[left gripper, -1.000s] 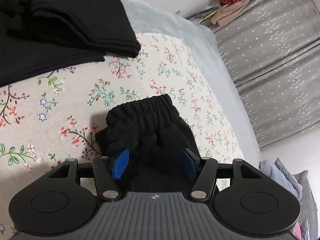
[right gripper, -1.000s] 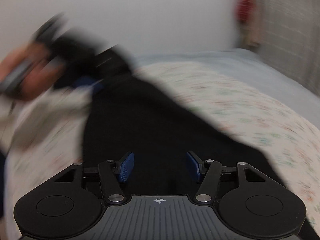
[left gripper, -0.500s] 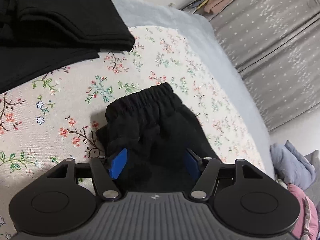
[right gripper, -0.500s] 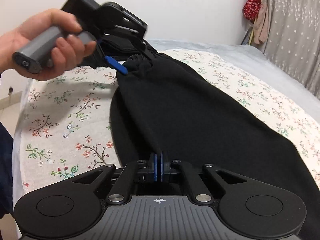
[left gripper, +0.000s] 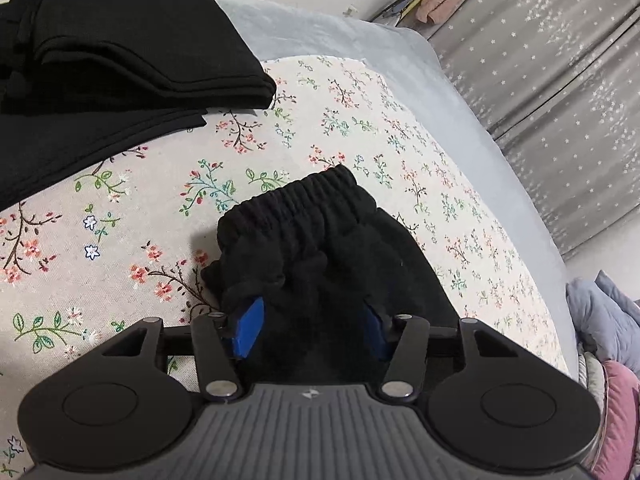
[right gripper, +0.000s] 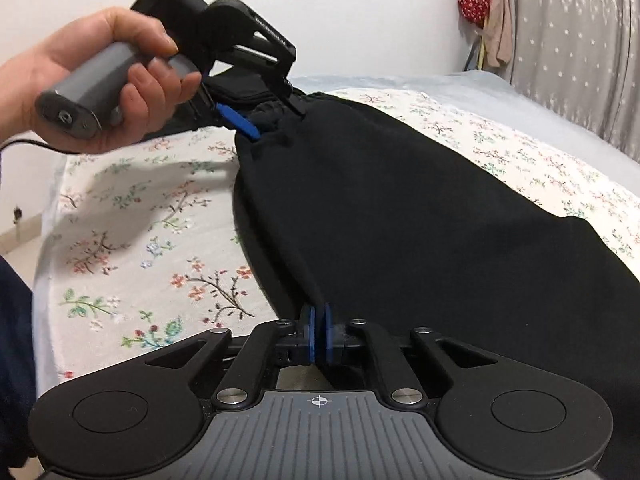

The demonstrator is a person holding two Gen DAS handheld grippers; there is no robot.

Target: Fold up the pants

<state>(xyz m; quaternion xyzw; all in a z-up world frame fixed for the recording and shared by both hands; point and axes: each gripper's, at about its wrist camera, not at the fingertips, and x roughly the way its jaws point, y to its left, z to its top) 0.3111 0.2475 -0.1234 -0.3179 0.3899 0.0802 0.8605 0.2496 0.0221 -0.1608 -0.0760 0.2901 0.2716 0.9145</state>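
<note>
Currently the black pants [right gripper: 420, 216] lie lengthwise on the bed [right gripper: 132, 224], on its floral cover, and look already doubled leg over leg, judging by the single narrow band of cloth running from the gathered waistband [left gripper: 296, 204] toward the right wrist camera. The left hand-held gripper [left gripper: 310, 326] sits at the waistband end, its blue pads standing apart on either side of bunched cloth; its jaws have just been closing in, and whether they press the fabric yet cannot be told from either view. The person's hand [right gripper: 100, 80] holds that tool's grey handle. The right hand-held gripper [right gripper: 318, 336] is at the opposite end, pads nearly together with a thin edge of the black cloth pinched between them; its jaws have just eased open a little from fully closed. Progress, as a judgement: the lengthwise fold is done, both ends are being taken up, and the end-to-end folds remain. Further out, a stack of folded black garments [left gripper: 132, 40] lies near the head of the bed, grey curtains [left gripper: 560, 92] hang beyond, and loose clothing [left gripper: 604, 320] lies beside the bed.
</note>
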